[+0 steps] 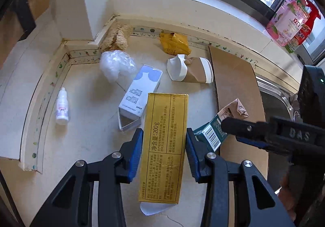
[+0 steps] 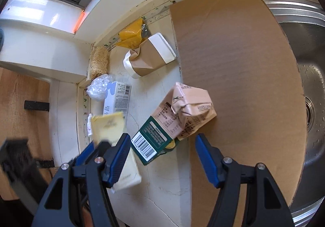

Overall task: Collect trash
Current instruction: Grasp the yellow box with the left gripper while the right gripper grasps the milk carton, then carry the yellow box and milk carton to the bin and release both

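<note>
The left wrist view alone shows the left hand-held gripper (image 1: pixel 164 153) with its blue pads against both long sides of the yellow box (image 1: pixel 164 145), gripping it. Past that box lie a white carton (image 1: pixel 140 92), a plastic wad (image 1: pixel 116 64) and a small white bottle (image 1: pixel 62 107) near the bench (image 1: pixel 85 145) rim.

The right wrist view alone shows the right hand-held gripper (image 2: pixel 162 157) spread wide and empty, the crushed green-and-pink carton (image 2: pixel 172 123) just beyond its tips. That carton straddles the edge of the cardboard sheet (image 2: pixel 243 84), which overhangs the sink (image 2: pixel 308 76). Bare bench lies on the near side of the carton.
</note>
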### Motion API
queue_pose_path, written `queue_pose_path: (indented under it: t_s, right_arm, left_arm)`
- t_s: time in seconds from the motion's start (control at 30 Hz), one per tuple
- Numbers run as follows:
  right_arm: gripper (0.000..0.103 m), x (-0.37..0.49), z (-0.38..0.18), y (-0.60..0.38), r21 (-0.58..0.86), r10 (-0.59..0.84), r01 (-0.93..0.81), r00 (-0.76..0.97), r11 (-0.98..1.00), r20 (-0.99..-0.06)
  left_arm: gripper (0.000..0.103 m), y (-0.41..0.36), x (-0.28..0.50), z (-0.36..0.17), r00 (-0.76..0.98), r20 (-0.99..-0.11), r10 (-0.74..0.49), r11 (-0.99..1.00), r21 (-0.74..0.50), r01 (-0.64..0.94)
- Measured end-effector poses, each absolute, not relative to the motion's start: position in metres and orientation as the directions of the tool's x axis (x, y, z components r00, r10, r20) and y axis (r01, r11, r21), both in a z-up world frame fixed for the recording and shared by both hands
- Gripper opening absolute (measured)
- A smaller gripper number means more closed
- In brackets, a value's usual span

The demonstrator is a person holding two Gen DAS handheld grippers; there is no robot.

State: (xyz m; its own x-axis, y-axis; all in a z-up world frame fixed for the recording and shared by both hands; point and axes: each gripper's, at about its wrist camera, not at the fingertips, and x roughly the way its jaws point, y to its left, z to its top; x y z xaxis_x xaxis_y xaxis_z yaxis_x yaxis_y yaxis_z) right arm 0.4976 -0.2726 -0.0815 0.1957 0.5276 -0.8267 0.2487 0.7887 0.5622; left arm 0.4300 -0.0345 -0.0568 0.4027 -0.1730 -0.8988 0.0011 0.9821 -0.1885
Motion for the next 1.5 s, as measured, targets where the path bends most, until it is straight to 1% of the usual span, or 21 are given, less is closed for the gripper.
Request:
queue_pose_path:
  t_s: [0.13,0.33,0.63,0.7,0.8,0.9,1.17,1.5]
  right_arm:
    - [0.067,0.504,-0.087,-0.259,0.532,0.497,0.279,0.189,0.800,-0.847]
    - [0.067,0.510,-0.094,-0.237,0.513,0.481,0.281,0.179,0.811,-0.858]
    - [0.066,0.510,-0.106,-0.217,0.517,0.479,0.299,0.194,0.802,-0.856]
    - [0.065,0.510,-0.106,-0.216,0.521,0.478,0.301,0.208,0.799,-0.853]
    - [0.059,0.506,-0.103,-0.218,0.527,0.479,0.292,0.225,0.798,-0.849]
    - [0.058,0.499,-0.097,-0.216,0.537,0.485,0.265,0.237,0.801,-0.842]
    - [0.057,0.464,-0.080,-0.218,0.580,0.537,0.214,0.227,0.786,-0.812]
    - [0.057,0.377,-0.062,-0.206,0.613,0.585,0.161,0.191,0.774,-0.788]
  left_arm:
    - [0.039,-0.014,0.401,-0.051,0.431,-0.889,-0.157,0.980,-0.194,-0.042]
    - [0.039,0.019,0.363,-0.050,0.446,-0.879,-0.169,0.962,-0.244,-0.118]
    - [0.039,0.042,0.338,-0.056,0.446,-0.882,-0.156,0.950,-0.257,-0.178]
    - [0.039,0.043,0.335,-0.056,0.449,-0.881,-0.148,0.951,-0.252,-0.181]
    - [0.039,0.045,0.331,-0.055,0.450,-0.881,-0.144,0.951,-0.249,-0.184]
    - [0.039,0.044,0.327,-0.056,0.448,-0.882,-0.145,0.951,-0.249,-0.183]
    - [0.039,0.042,0.308,-0.055,0.448,-0.879,-0.166,0.952,-0.261,-0.159]
    - [0.039,0.056,0.246,-0.048,0.459,-0.863,-0.210,0.949,-0.294,-0.118]
